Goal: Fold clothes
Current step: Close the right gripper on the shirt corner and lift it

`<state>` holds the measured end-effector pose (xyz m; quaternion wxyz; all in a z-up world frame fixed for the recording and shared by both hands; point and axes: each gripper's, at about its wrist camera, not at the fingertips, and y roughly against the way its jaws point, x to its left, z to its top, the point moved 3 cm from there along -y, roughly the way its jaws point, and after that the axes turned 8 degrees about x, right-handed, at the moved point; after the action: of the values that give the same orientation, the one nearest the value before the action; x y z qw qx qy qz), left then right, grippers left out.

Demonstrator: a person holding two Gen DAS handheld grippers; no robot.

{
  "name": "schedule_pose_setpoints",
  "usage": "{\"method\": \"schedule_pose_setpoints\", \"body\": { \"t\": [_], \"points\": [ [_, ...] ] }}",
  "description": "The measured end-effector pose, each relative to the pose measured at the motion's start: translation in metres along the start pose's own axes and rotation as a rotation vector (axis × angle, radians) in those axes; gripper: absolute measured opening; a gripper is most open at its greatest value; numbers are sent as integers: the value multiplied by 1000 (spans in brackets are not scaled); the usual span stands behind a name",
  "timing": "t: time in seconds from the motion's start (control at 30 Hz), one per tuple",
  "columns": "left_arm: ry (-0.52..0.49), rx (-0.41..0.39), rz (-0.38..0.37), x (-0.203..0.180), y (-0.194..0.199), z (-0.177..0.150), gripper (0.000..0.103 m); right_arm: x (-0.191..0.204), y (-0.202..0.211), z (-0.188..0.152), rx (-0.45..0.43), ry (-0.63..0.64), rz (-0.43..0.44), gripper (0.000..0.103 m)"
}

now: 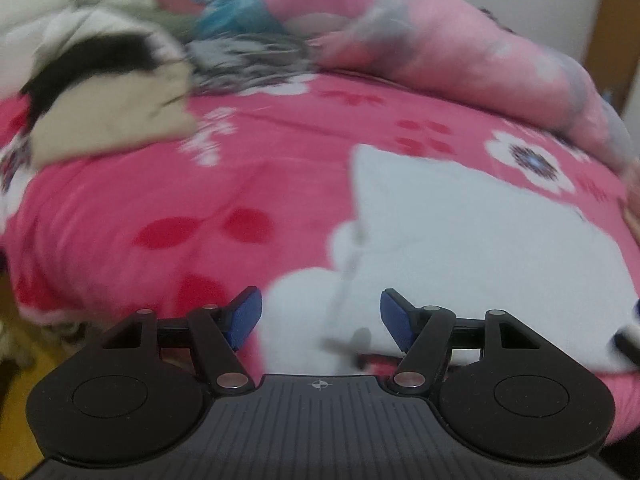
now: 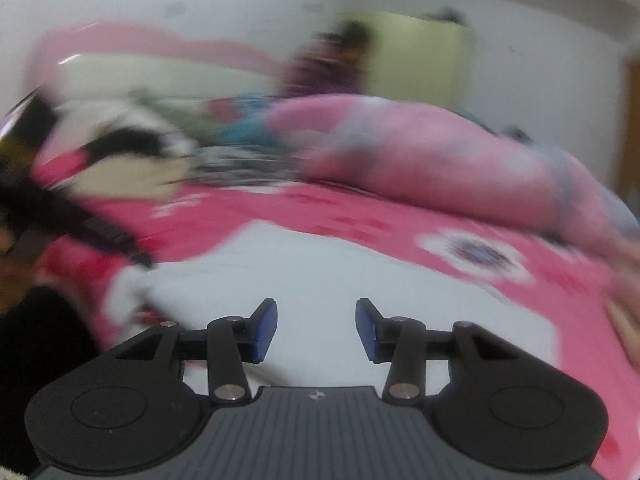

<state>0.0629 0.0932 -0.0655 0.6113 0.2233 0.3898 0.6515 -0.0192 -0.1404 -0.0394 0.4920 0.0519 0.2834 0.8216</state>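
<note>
We have a white garment (image 1: 460, 248) lying on the pink flowered bedspread (image 1: 160, 200), close to the near edge of the bed and toward its right side, with one rumpled part bunched at its left. Both views are blurred, so we cannot make out seams or a collar.

Our left tool (image 1: 321, 318) hovers over the garment's near left part with its blue pads standing apart and nothing between them. Our right tool (image 2: 316, 330) hangs above the same cloth, pads likewise apart and empty.

We judge the cloth to be light, soft and limp; it will sag and drag rather than keep shape. We would pinch it at two corners or along one hem, catching a single layer.

A heap of other clothes (image 1: 108, 92) sits toward the far left corner.
</note>
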Motion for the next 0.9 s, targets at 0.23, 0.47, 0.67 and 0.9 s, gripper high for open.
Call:
{"method": "schedule_pose_setpoints", "body": {
  "t": [0.23,0.47,0.67,0.9],
  "points": [
    [180,19,-74,50,-4,2,66,105,-67,8,50,439,28,48],
    [206,42,-165,66,-12,1,66,133,-114,4,75,624,-72,41],
    [252,67,-307,72,-22,12,66,94,-117,34,73,292,-74,4],
    [295,165,-528,57,-51,54,67,-2,-105,53,46,-377,116,4]
  ]
}}
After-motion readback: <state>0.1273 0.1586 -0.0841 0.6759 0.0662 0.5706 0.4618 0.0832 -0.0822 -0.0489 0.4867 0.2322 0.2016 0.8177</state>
